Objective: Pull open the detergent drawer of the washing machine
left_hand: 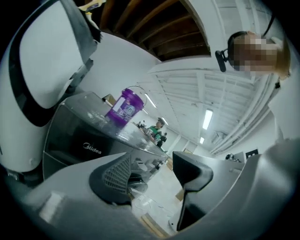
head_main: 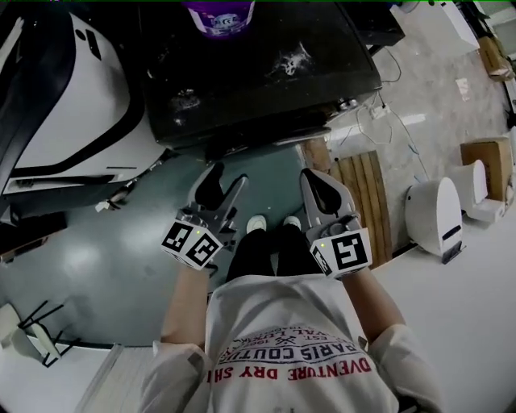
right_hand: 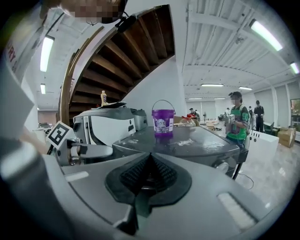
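**A:** What have we got around us?

**B:** A big hall. There's grey-green floor (head_main: pixel 105 274) under our feet and one wooden pallet (head_main: pixel 367 193) off to the right.

**A:** And our two grippers?

**B:** Our left gripper (head_main: pixel 229 176) has its jaws apart with nothing between them. Our right gripper (head_main: pixel 316 181) has its pads pressed together, and it's empty too.

**A:** What's beyond them?

**B:** One dark washing machine (head_main: pixel 258 81) straight ahead, its near edge just past both tips. One purple bucket (head_main: pixel 219 16) stands at the far side of its top. One white machine (head_main: pixel 72 105) sits to its left.

**A:** Where's the detergent drawer?

**B:** We can't pick it out. It should be in the front panel (left_hand: pixel 91 150), which the left gripper view catches with its logo. From above, the top hides that face. The panel runs side to side across us, so we reckon the pull comes straight back toward us.

**A:** Which hand do we use?

**B:** Both are about equally near. The left is the one that's open, so we'd lead with it.
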Action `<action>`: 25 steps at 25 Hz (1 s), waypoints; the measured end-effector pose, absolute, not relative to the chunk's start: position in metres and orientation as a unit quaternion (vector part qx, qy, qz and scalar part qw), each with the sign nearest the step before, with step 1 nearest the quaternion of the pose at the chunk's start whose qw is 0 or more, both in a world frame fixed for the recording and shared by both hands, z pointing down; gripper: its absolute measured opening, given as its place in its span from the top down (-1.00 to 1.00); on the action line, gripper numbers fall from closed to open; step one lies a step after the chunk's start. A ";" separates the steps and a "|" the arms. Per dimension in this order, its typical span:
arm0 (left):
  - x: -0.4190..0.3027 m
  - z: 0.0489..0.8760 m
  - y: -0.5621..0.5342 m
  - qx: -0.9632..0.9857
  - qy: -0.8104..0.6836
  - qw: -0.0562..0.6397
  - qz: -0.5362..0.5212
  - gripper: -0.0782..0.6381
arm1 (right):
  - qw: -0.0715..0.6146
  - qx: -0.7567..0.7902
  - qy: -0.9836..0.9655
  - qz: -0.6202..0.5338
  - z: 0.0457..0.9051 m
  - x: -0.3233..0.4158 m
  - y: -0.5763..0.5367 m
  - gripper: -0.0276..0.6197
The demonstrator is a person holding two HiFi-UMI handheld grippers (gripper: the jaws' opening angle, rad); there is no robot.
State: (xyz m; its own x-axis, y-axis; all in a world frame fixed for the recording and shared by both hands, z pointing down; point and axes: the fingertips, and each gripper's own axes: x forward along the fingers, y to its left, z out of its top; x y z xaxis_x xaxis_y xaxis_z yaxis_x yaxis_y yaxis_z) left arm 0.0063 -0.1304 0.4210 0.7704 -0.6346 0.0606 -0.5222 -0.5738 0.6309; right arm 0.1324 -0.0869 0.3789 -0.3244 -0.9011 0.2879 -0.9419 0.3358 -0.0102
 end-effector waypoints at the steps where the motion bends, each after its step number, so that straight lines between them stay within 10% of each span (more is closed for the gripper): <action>1: 0.002 0.428 -0.136 0.875 -0.338 0.334 -0.093 0.00 | 0.116 0.560 -0.816 0.085 0.383 0.128 -0.095 0.91; 25: -0.048 0.541 -0.212 0.673 -0.455 0.456 -0.363 -0.04 | 0.094 0.396 -0.913 0.034 0.477 0.054 -0.181 0.91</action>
